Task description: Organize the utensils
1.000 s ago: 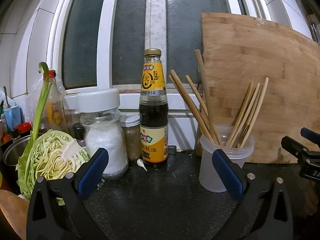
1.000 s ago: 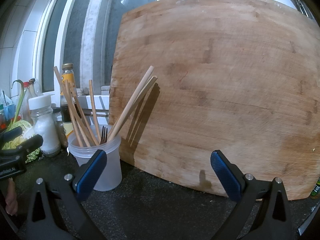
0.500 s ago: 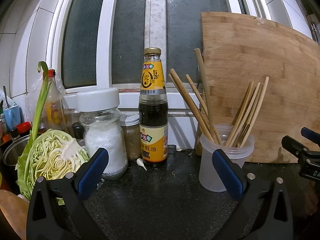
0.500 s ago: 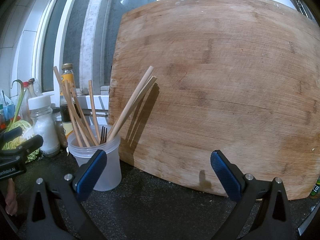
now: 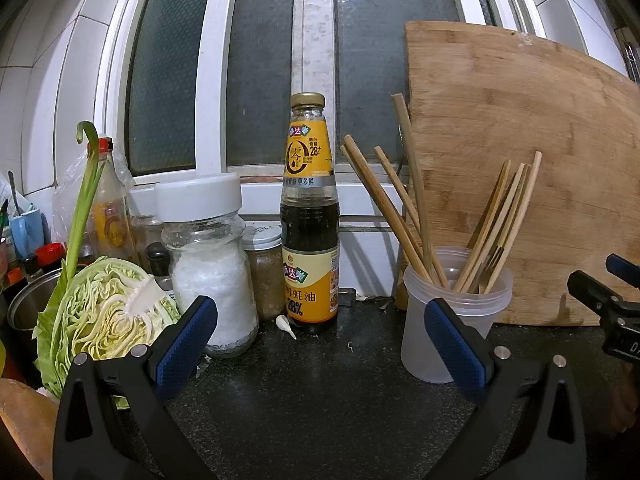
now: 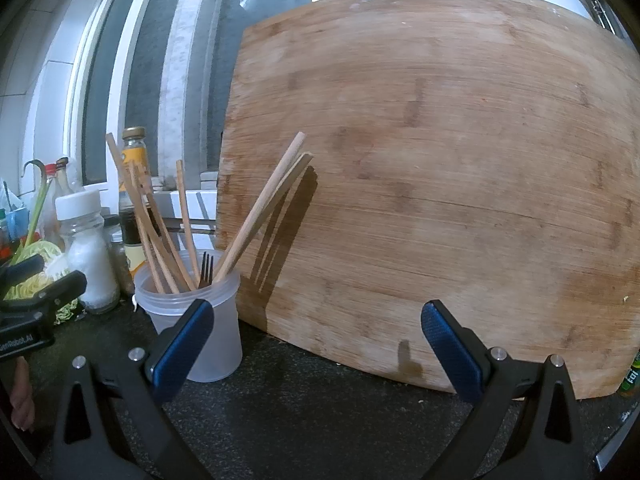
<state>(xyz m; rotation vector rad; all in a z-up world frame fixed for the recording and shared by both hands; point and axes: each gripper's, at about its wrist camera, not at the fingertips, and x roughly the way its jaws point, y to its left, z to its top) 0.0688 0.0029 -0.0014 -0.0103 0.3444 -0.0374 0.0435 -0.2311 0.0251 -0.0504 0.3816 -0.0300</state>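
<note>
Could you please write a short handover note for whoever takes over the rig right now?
Left gripper: open, empty, facing the oyster sauce bottle.
Right gripper: open, empty, facing the cutting board.
Chopsticks and a fork stand in the translucent plastic cup on the dark counter, beside the board.
Done: the visible utensils are in the cup.
Left: no loose utensils in view; check outside the frames.

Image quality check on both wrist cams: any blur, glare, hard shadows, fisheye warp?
Left wrist: sharp; strong barrel warp bends the window frame; small glare spot on the glass; bottle label readable. Right wrist: softer, slight blur; chopsticks cast a hard shadow on the cutting board; dark vignette in the corners of both views.
</note>
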